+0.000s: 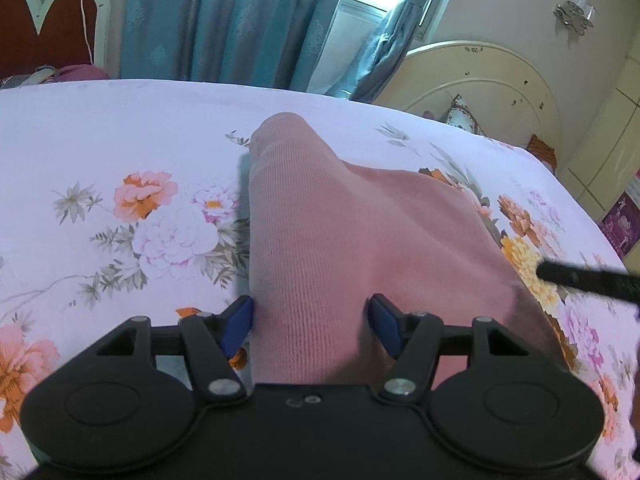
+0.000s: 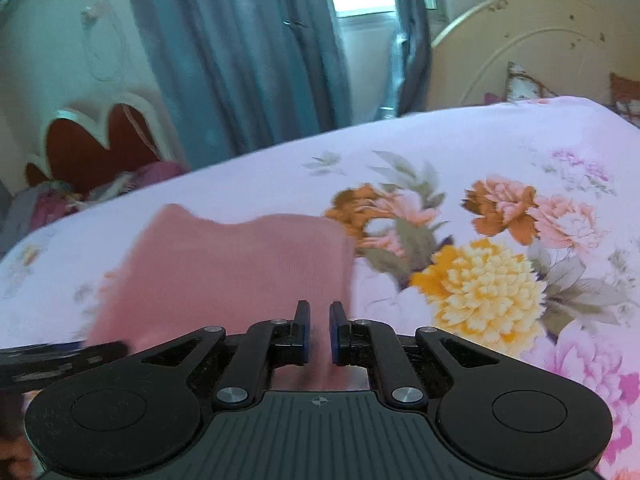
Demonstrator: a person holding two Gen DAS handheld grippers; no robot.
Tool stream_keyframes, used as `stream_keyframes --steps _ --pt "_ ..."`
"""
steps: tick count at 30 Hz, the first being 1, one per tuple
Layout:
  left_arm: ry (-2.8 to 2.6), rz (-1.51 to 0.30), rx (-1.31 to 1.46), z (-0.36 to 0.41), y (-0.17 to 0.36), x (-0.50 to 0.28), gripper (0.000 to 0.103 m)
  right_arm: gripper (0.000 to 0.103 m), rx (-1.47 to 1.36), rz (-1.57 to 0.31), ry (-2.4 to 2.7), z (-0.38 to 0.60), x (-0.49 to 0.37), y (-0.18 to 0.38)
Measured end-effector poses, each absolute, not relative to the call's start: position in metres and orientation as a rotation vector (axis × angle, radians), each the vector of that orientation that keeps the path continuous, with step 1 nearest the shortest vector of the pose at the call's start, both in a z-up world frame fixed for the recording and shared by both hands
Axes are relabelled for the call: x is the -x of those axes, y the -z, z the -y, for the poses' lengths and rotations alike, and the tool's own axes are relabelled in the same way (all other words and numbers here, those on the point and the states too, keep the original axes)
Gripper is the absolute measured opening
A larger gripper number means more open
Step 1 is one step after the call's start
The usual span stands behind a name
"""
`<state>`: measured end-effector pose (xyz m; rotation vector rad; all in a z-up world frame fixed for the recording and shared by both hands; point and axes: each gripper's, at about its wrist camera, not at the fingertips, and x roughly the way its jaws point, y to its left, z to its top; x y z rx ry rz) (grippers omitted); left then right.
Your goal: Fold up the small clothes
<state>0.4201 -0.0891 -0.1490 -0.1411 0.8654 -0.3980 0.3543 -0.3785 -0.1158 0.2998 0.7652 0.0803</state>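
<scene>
While both grippers hang over the bed, the scene reads as follows:

Landmark: the pink knit garment (image 1: 320, 248) lies on the floral bedsheet (image 1: 120, 128); every place below is told from it.
Garment: a ribbed pink piece; in the left wrist view a narrow folded length runs away from the camera, and a flatter part spreads to the right of it on the sheet; in the right wrist view its far edge looks wavy and blurred.
Left gripper (image 1: 311, 322): its jaws stand spread; the garment's ribbed length passes between the blue pads; the left pad sits at the cloth's left edge, the right pad over the cloth; whether either pad presses on it cannot be told.
Right gripper (image 2: 319, 334): its jaws are drawn close together with only a narrow gap; pink cloth shows in that gap, pinched at the garment's near right edge.
Black bar (image 1: 588, 282): a dark part enters from the right, just beside the garment's right edge.
Beyond the garment: teal curtains (image 1: 240, 20) and a bright window (image 1: 360, 4); a cream headboard (image 1: 500, 76) to the right; a red and white headboard (image 1: 52, 24) to the left.
</scene>
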Motion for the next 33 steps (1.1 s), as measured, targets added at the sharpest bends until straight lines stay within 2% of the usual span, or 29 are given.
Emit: stream_keyframes --steps 7,9,13,15,24,30,33 --pt "0.398 -0.862 0.132 0.091 0.150 -0.419 0.063 0.008 -0.182 -0.885 -0.098 0.349 -0.329 0.149" --pt "0.406 -0.871 0.124 0.091 0.150 -0.420 0.065 0.005 -0.199 -0.891 -0.104 0.355 -0.324 0.160" --pt "0.418 -0.899 0.134 0.087 0.143 -0.429 0.068 0.003 -0.188 -0.917 -0.105 0.354 -0.328 0.150" --pt "0.418 -0.889 0.162 0.083 0.134 -0.437 0.068 0.004 -0.221 -0.872 -0.112 0.359 -0.332 0.136" --pt "0.384 -0.826 0.127 0.097 0.118 -0.490 0.064 0.005 -0.199 -0.781 -0.049 0.360 -0.411 0.116" --pt "0.347 -0.849 0.146 0.099 0.137 -0.521 0.061 0.005 -0.197 -0.792 -0.041 0.350 -0.466 0.134" --pt "0.344 -0.878 0.134 0.100 0.157 -0.525 0.064 0.005 -0.127 -0.797 0.006 0.349 -0.485 0.154"
